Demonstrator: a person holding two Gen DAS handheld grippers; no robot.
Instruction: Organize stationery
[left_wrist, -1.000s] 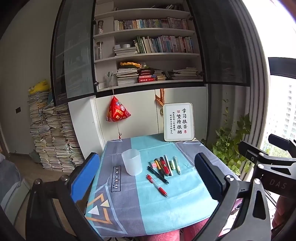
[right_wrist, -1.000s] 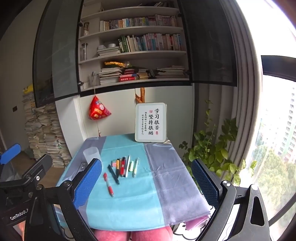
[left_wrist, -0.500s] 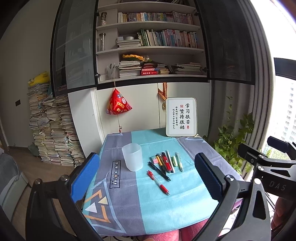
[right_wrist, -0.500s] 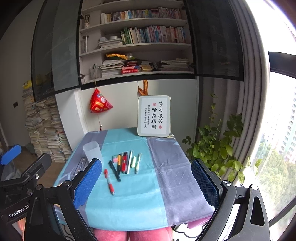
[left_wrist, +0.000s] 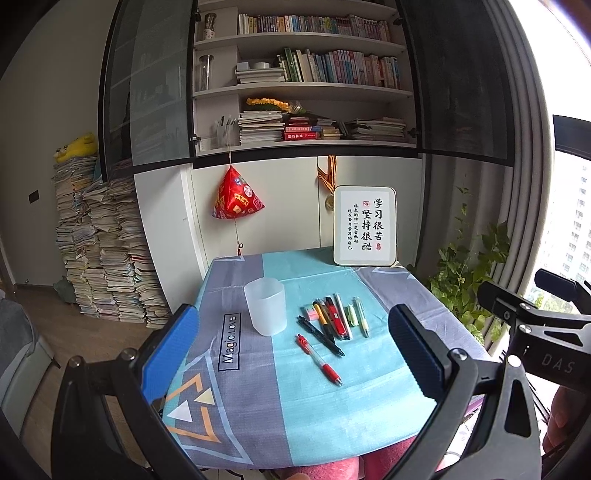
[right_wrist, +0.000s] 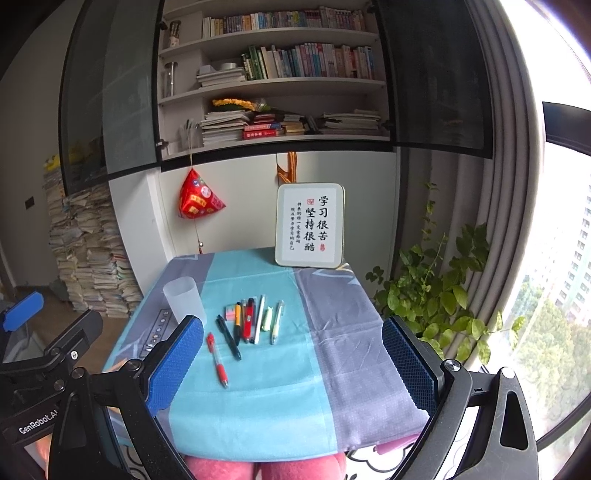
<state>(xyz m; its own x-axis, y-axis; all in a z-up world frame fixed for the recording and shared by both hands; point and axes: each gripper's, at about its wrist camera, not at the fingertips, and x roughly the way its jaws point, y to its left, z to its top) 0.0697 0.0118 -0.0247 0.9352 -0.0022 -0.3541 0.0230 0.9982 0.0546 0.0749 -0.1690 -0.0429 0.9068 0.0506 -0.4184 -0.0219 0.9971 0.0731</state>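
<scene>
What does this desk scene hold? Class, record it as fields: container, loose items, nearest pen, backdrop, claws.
container: cup, upright, empty, left of the pens
loose items: pens in a row on the cloth
nearest pen: red pen, lying apart from the row
backdrop: sign at the far edge
claws: left claw and right claw open, holding nothing

Cup (left_wrist: 266, 306) stands upright on the tablecloth (left_wrist: 332, 406). Right of cup: a row of pens (left_wrist: 334, 317) lying side by side. Nearer than that row, right of cup: two more pens (left_wrist: 320, 359), apart. Behind cup, far right: framed sign (left_wrist: 365, 226).
</scene>
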